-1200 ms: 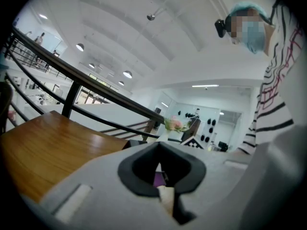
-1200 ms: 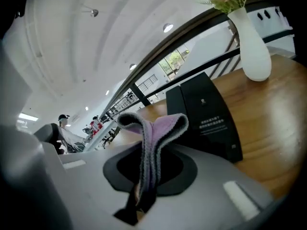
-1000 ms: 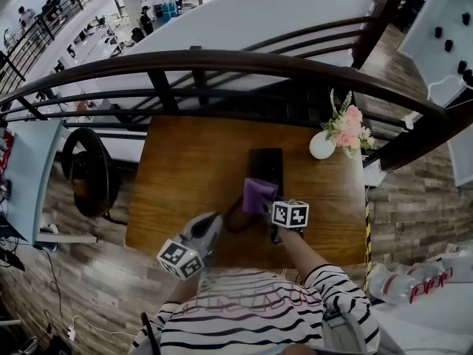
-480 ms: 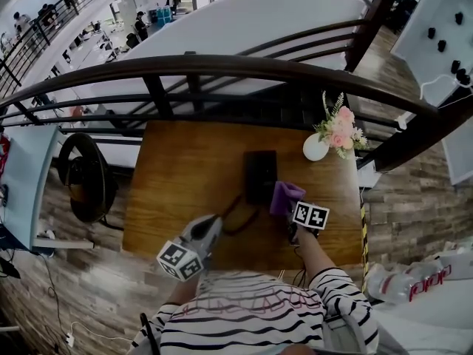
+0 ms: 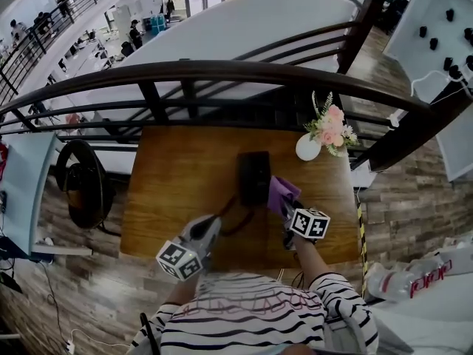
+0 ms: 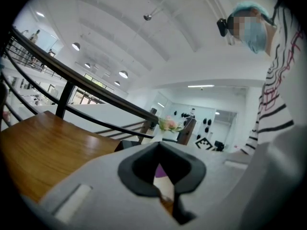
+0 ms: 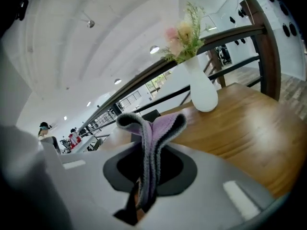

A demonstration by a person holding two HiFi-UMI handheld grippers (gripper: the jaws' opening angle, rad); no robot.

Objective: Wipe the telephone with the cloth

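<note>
A black telephone [image 5: 253,174] lies on the wooden table [image 5: 177,191], with its dark cord [image 5: 235,219] curling toward me. My right gripper [image 5: 287,204] is shut on a purple cloth [image 5: 280,191], which hangs at the telephone's right edge. In the right gripper view the cloth [image 7: 154,128] folds over between the jaws of the gripper [image 7: 143,188], and the telephone [image 7: 151,114] shows dark just behind it. My left gripper [image 5: 212,228] hovers near the table's front edge, left of the cord, shut and holding nothing [image 6: 162,178]. The telephone [image 6: 125,144] sits ahead of it.
A white vase of pink flowers [image 5: 310,145] stands on the table's back right, close behind the cloth; it shows large in the right gripper view [image 7: 202,91]. A dark curved railing [image 5: 222,71] runs behind the table. A black round stool [image 5: 83,176] stands left of the table.
My right gripper carried the cloth from the telephone's near end to its right side. The left gripper has stayed in place.
</note>
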